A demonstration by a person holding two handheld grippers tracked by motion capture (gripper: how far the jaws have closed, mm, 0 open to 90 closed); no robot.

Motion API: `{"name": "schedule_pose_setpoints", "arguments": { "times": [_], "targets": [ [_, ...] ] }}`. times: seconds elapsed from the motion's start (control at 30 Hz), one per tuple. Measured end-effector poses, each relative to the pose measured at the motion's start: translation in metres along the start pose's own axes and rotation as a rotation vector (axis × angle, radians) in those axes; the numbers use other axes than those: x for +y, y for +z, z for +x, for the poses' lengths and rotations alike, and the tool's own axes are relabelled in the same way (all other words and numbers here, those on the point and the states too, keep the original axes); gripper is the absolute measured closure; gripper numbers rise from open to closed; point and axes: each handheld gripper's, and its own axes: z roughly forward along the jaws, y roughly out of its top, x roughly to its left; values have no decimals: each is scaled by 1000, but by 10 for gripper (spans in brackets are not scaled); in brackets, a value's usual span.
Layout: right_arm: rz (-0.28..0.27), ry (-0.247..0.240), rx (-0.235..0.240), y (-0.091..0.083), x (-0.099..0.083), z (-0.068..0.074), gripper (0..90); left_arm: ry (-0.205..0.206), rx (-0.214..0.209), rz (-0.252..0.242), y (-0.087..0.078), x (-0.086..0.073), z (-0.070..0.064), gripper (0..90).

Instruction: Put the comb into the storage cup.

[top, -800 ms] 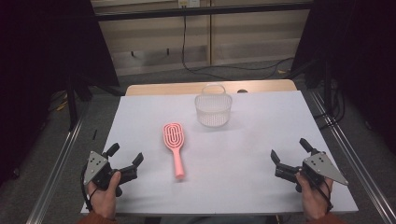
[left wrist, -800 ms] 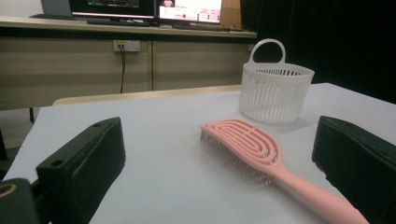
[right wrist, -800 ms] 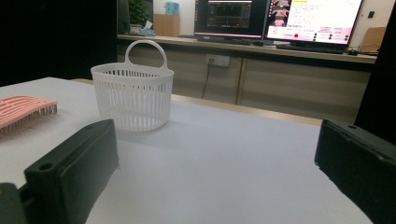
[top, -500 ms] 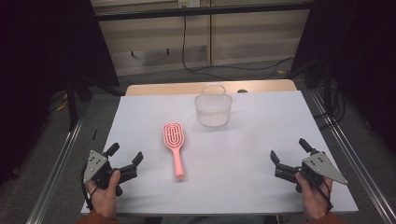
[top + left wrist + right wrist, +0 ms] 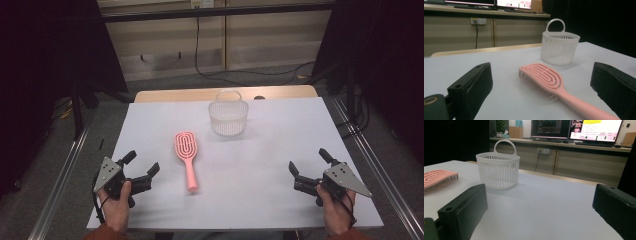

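A pink hairbrush (image 5: pixel 186 156) lies flat on the white worktop (image 5: pixel 270 150), a little left of the middle. Its round head points to the far side and its handle points back at the person. In the left gripper view its bristles face down on the worktop.

A white basket (image 5: pixel 228 115) with slits in its wall and a loop handle stands upright near the far edge, apart from the hairbrush.

The left gripper (image 5: pixel 141 165) is held in a hand (image 5: pixel 118 207) at the near left corner, near the hairbrush handle but not touching it. Its jaws are wide apart with nothing between them.

The right gripper (image 5: pixel 309 162) is held at the near right corner, well apart from both things. Its jaws are wide apart too, with nothing in them
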Motion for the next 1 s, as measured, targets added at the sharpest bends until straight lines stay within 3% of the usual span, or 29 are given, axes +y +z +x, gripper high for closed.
{"name": "schedule_pose_setpoints", "arguments": {
  "times": [0.13,0.17,0.2,0.27,0.47,0.57,0.83,1.0],
  "targets": [
    [0,-2,4,0,0,1,0,-5,-8,6,4,2,-3,44],
    [2,-7,5,-1,0,2,0,-5,-20,3,5,3,-4,44],
    [4,-6,4,-1,0,2,0,-36,-65,13,7,5,-6,43],
    [-4,-13,-3,-1,1,2,0,-52,-81,-9,8,7,-9,33],
    [1,-2,6,1,1,2,0,-18,-81,-42,12,14,-14,27],
    [6,-2,0,2,0,2,0,10,-55,-41,16,18,-14,24],
    [9,-8,9,3,0,3,0,13,-74,-50,23,27,-16,15],
    [4,-1,17,2,1,3,0,72,-73,-62,35,28,-19,27]
  ]
}}
